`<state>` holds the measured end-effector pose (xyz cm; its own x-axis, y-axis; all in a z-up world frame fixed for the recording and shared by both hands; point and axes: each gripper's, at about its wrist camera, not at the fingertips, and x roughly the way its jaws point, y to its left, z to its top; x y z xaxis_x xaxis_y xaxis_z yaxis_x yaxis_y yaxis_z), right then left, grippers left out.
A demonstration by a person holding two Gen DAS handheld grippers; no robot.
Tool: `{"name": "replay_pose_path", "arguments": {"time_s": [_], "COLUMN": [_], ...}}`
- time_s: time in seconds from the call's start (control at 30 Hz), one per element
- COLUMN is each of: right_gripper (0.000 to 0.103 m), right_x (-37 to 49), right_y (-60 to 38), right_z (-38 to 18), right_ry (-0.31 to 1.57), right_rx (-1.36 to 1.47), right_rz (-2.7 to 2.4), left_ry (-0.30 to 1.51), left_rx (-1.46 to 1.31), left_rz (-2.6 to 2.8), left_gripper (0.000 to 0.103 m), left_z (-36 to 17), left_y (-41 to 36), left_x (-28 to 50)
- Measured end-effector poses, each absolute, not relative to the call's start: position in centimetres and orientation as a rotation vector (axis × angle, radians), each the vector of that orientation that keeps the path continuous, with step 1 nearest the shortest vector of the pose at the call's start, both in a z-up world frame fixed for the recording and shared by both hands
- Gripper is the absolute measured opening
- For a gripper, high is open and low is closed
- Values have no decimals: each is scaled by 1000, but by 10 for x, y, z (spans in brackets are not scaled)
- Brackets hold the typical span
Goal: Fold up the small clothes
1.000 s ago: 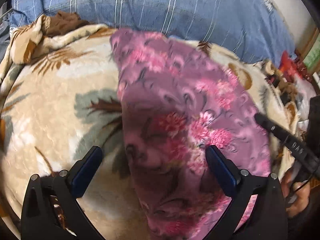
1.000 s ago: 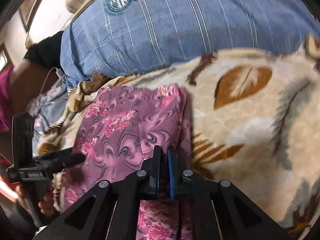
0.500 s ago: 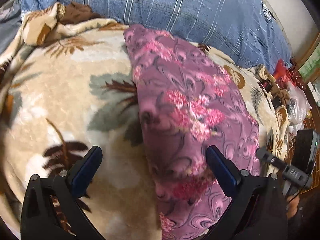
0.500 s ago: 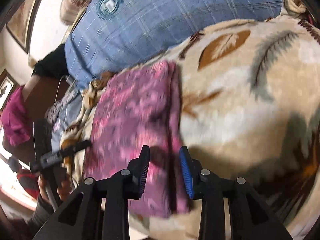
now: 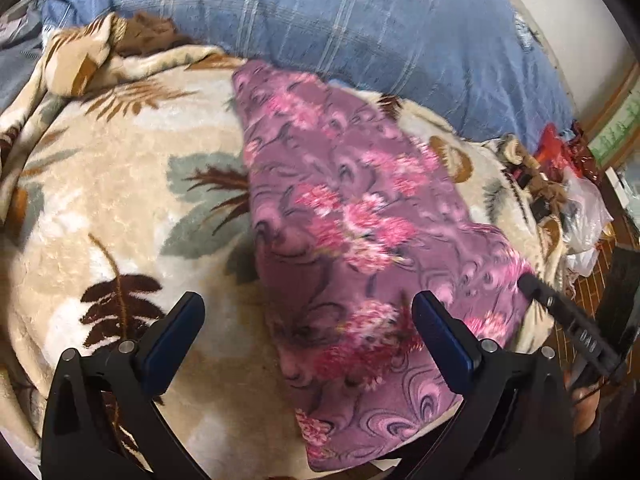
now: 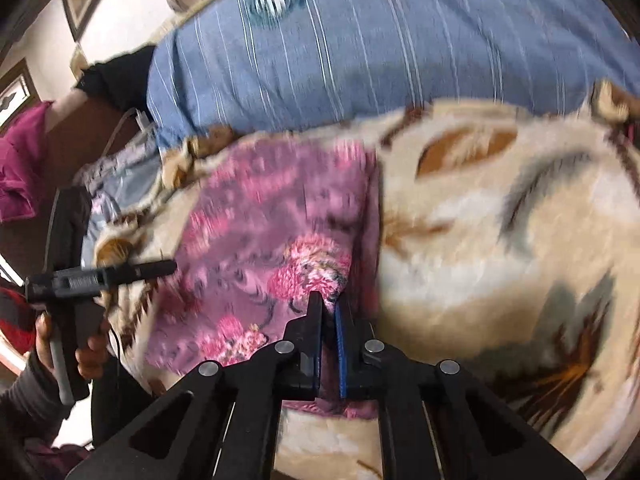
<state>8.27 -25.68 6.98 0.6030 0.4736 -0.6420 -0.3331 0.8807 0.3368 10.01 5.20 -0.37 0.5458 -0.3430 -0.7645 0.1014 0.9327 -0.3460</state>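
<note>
Purple floral garment [image 5: 352,216] is lying folded into a long strip on the beige leaf-print blanket [image 5: 100,208], with its far end up near the blue striped pillow [image 5: 320,20]. Left hand-held gripper [image 5: 308,332] is spread wide and holding nothing, hovering over the near end of the cloth with its right finger above the fabric. Right hand-held gripper [image 6: 329,312] looks clenched on a raised bit of the garment's [image 6: 272,240] edge, though that view is pretty blurry.
</note>
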Motion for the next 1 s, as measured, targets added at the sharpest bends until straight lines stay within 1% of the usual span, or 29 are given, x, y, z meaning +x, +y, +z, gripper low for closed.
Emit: {"name": "replay_pose_path", "arguments": {"time_s": [0.1, 0.33, 0.43, 0.47, 0.53, 0.6, 0.63, 0.67, 0.7, 0.73, 0.77, 0.8, 0.83, 0.93, 1.0], "right_gripper": [5, 5, 7, 13, 14, 22, 35, 45, 47, 47, 45, 38, 13, 11, 11], "right_x": [87, 78, 82, 82, 86, 96, 100, 108, 118, 124, 132, 141, 144, 142, 143], "right_y": [-261, -269, -264, -264, -268, -273, -273, -270, -265, -260, -255, -249, -246, -242, -245], "right_z": [73, 31, 12, 16, 30, 49, 52, 55, 55, 52, 45, 36, 31, 18, 21], "right_ry": [795, 889, 957, 955, 942, 882, 870, 862, 858, 863, 882, 903, 895, 868, 883], "right_rx": [191, 274, 246, 255, 298, 348, 358, 368, 378, 378, 368, 342, 334, 309, 315], "right_rz": [463, 432, 413, 424, 462, 491, 494, 499, 504, 499, 480, 438, 429, 397, 390], "left_ry": [950, 1062, 1035, 1023, 969, 915, 899, 884, 875, 876, 885, 906, 919, 962, 950], "left_rx": [-205, -103, -28, -24, -36, -46, -51, -58, -70, -85, -94, -97, -97, -124, -173], "left_rz": [-264, -255, -266, -282, -295, -299, -294, -286, -275, -268, -261, -236, -224, -218, -239], "left_gripper": [103, 103, 103, 103, 103, 103, 103, 103, 103, 103, 103, 103, 103, 103, 103], "left_z": [-2, -45, -40, -33, -17, -1, 3, 7, 9, 9, 6, 0, -5, -19, -15], "left_y": [41, 23, 15, 15, 20, 24, 26, 28, 29, 28, 28, 27, 26, 35, 44], "left_x": [97, 97, 91, 89, 86, 90, 93, 98, 105, 113, 121, 129, 132, 134, 133]}}
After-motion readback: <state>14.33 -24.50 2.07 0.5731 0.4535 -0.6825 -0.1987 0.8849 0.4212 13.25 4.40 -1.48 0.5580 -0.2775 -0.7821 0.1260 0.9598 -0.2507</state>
